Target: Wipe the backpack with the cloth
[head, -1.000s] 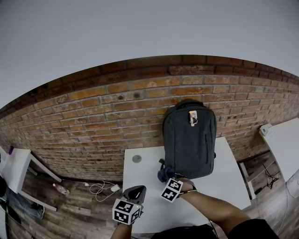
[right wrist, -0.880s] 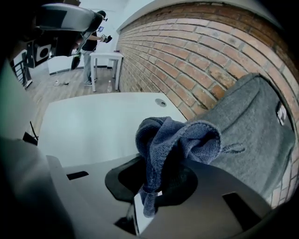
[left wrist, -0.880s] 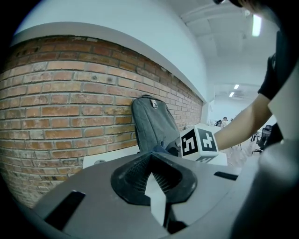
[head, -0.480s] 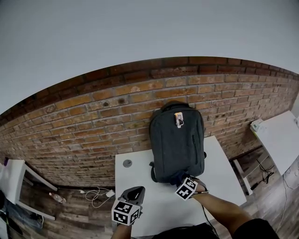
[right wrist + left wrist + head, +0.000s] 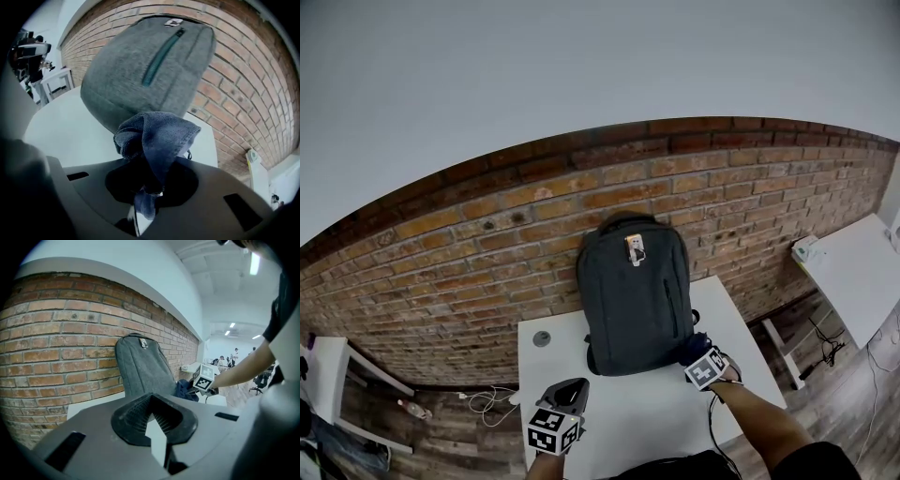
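A dark grey backpack (image 5: 633,295) stands upright on the white table (image 5: 628,422), leaning against the brick wall. It also fills the right gripper view, backpack (image 5: 145,70), with a teal zip down its front. My right gripper (image 5: 698,354) is shut on a dark blue cloth (image 5: 154,138), which it holds at the backpack's lower right corner. The cloth (image 5: 692,347) shows as a dark bunch beside the bag. My left gripper (image 5: 567,398) hovers over the table's front left, jaws together with nothing between them. From the left gripper view the backpack (image 5: 143,366) stands ahead.
A brick wall (image 5: 487,253) runs behind the table. A small round grommet (image 5: 542,338) sits in the table's back left. Another white table (image 5: 853,272) stands at right. Cables and a bottle lie on the wooden floor (image 5: 441,412) at left.
My right gripper has carried the cloth from the backpack's lower left corner along its bottom edge to the lower right corner. The left gripper has stayed put.
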`<state>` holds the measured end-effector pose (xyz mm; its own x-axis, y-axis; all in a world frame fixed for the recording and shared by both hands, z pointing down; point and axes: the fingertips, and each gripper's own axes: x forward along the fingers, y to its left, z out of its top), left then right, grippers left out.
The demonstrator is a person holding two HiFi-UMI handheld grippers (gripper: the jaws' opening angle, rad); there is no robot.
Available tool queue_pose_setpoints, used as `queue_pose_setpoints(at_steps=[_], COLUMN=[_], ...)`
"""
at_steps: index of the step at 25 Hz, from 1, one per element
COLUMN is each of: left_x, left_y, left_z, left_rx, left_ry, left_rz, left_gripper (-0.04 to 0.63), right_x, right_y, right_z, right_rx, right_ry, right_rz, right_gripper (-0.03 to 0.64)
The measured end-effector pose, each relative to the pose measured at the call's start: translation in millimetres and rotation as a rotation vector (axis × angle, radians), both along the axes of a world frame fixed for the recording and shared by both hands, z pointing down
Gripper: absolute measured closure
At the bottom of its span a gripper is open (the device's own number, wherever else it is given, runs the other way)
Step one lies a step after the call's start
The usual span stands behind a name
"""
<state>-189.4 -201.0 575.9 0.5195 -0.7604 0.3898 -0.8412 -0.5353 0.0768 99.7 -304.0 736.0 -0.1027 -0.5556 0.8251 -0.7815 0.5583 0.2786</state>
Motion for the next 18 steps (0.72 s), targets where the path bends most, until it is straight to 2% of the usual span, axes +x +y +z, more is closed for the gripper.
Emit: queue_pose_setpoints(at_steps=[4,10,14,18], left_x=[10.0,22.5,30.5,45.3], left_y=[-9.3,-19.6,-22.6,-15.4], left_z=[-6.6,-23.3,-34.2,-43.5], left_rx=[0.006,0.032,0.055,0.073], left_ry=[-0.003,-0.001,0.002,0.004], left_rz=[-0.017,-0.045,-0.074,-0.087], left_gripper=[0.614,0.614,0.614,0.614], right_x=[32.8,49.6,51.0,73.9], right_y=[-18.7,-28.2,-17.7,10.0], right_z=[-38.4,-135.5,-203.6,-261.6], right_rx=[0.142,0.415,0.576,0.696], right_ry=[-0.041,-0.324,-0.489,-0.638], right_rz=[0.036,0.129,0.111,0.121], right_gripper=[0.565,0.565,0.565,0.565])
